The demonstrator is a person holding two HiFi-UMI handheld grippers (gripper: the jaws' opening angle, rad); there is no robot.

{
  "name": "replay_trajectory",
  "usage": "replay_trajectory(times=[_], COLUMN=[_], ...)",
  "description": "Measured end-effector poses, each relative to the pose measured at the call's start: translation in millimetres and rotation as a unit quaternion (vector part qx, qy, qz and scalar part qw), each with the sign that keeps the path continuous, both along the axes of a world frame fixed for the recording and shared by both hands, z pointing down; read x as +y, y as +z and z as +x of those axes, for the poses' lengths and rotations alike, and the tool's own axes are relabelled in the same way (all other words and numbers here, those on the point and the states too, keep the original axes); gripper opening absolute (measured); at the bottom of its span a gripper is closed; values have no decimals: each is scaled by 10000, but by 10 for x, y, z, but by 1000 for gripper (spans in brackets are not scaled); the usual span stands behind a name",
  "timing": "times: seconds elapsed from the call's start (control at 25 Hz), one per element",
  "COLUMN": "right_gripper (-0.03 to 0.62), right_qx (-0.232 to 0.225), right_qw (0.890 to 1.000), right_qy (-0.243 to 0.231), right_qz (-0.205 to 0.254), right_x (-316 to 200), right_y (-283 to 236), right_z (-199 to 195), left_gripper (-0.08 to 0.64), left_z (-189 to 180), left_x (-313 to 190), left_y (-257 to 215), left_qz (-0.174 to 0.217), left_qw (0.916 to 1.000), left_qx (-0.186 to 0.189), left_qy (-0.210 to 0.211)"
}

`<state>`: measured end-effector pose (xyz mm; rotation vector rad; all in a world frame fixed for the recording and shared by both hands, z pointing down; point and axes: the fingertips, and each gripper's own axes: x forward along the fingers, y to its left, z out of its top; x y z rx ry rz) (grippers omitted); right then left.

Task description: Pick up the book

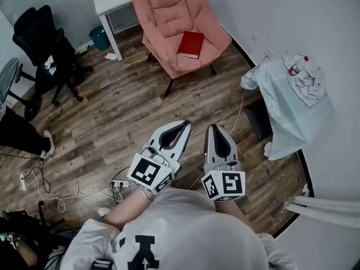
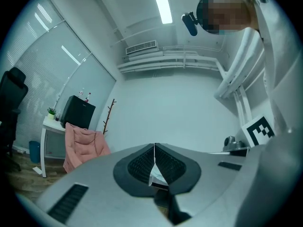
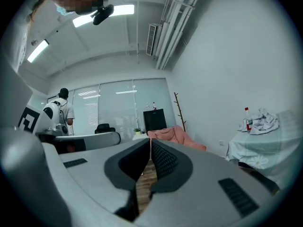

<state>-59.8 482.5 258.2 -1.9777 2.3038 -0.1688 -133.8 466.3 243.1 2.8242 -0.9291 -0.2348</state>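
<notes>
Jaws on your left gripper (image 1: pixel 186 123) are pressed together with nothing between them; in the left gripper view its dark ribbed pads (image 2: pixel 140 165) meet along a thin seam. Your right gripper (image 1: pixel 213 127) is likewise closed and empty, its tips meeting in the right gripper view. You hold the two side by side, close together without touching, low in front of your body. Both point out over the wooden floor (image 1: pixel 107 122) toward the far side of the room, and neither touches anything.

On the floor just near and left of your left gripper lies a white power strip (image 1: pixel 119 183) with a loose cable. The book (image 1: pixel 190 44), red and lying flat, rests on the seat of the pink armchair (image 1: pixel 163 7). It is well apart from both grippers, straight beyond them at the far side.

Left of the armchair stands a white desk (image 1: pixel 108 0), with a teal bin (image 1: pixel 101 37) beside its leg and a black office chair (image 1: pixel 40 35) farther left. At the right, a table under a pale cloth (image 1: pixel 292 103) carries crumpled fabric (image 1: pixel 306 83) and a red-capped bottle (image 3: pixel 246 119). The right gripper view shows a person (image 3: pixel 60 109) standing at the far left by the blinds.
</notes>
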Motion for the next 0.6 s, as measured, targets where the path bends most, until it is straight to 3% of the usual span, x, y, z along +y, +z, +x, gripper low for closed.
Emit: replay_trajectory(times=[0.32,0.6], right_gripper=[31,31], right_qx=[-9,16], right_qw=[9999,9998], right_qy=[-6,-143], right_qz=[-133,-98], right_x=[-459,-1192], right_y=[111,199], right_z=[-141,359], left_gripper=[6,7], left_z=[-54,362], left_x=[-484,-1238], left_y=[115,194], left_qz=[-133,-65], left_qw=[9999,9997], left_qx=[-23,0], left_qy=[40,-241])
